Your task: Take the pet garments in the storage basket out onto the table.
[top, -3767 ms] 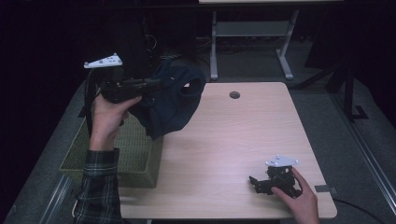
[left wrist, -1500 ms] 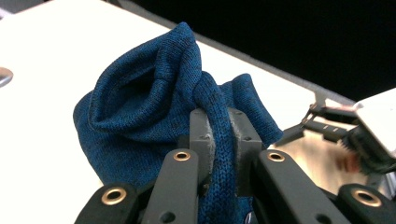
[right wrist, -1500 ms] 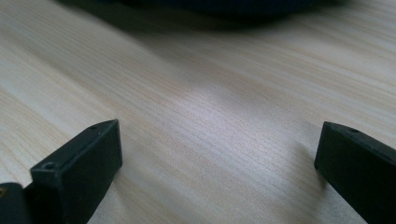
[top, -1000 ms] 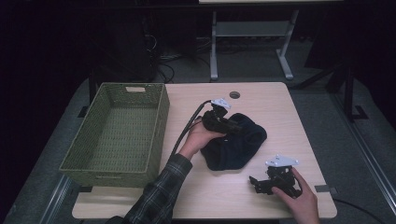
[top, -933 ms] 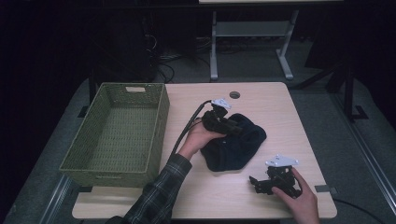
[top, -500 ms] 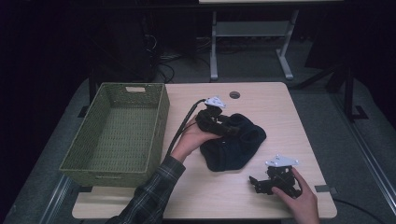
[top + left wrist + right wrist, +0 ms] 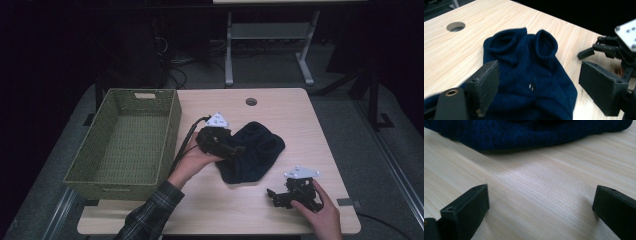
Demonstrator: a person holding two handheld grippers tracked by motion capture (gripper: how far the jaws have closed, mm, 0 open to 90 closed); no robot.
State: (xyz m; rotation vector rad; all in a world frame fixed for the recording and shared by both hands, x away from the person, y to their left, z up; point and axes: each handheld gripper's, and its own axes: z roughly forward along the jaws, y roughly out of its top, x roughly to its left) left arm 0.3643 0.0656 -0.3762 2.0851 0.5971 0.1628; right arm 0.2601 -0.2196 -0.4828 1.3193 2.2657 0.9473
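Observation:
A dark navy knitted garment (image 7: 255,152) lies crumpled on the middle of the wooden table (image 7: 295,115). My left gripper (image 7: 236,150) sits at the garment's left edge and points right. Its jaws have just been opening. In the left gripper view they stand wide apart over the garment (image 7: 531,82) with neither pad pressing on the cloth, so the left gripper (image 7: 540,75) is open. My right gripper (image 7: 274,196) rests near the table's front right, open and pointing left at bare wood. In its own view the right gripper (image 7: 541,197) faces the garment (image 7: 524,132) farther ahead.
A green woven basket (image 7: 170,135) stands empty on the table's left side. A round cable hole (image 7: 251,101) is at the back middle of the table. The right gripper (image 7: 609,50) shows beyond the garment in the left gripper view.
The left gripper brought the garment from over the basket down onto the table. It has since opened, let the cloth go and drawn back to the left. The right gripper stayed still.

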